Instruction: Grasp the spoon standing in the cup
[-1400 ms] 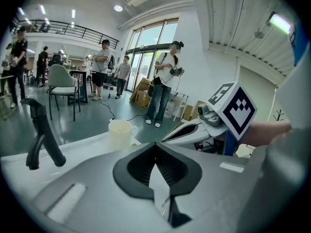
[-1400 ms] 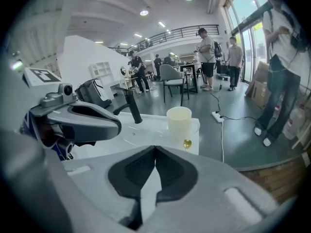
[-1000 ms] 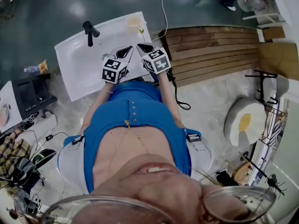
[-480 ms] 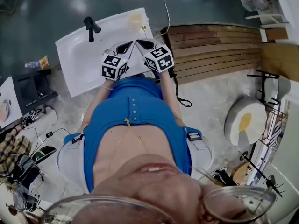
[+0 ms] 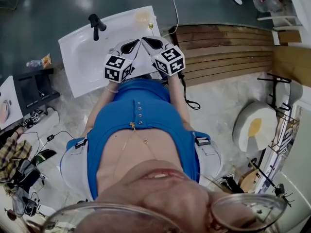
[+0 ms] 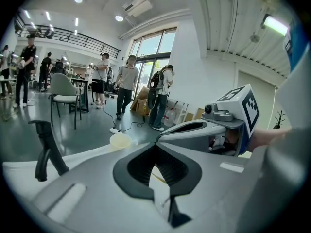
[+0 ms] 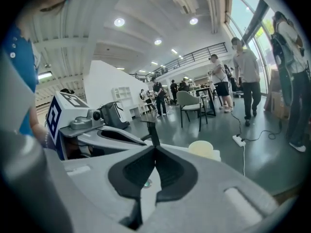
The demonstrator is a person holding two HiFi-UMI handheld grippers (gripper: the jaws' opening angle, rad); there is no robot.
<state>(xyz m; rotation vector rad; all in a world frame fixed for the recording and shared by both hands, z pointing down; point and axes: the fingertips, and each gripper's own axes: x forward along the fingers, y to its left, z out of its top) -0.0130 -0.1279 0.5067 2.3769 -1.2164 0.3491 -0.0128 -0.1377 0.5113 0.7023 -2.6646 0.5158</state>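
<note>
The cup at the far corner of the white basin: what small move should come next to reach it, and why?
Probably open the right gripper. Its jaws are pressed together with nothing between them, and the cup stands ahead of it, untouched. Shut jaws cannot close round anything there. The left gripper is shut too and could simply wait.

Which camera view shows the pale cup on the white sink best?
The left gripper view: there the cup looks largest and is nearly whole. In the right gripper view its base is hidden. The head view shows it small, from above.
</note>
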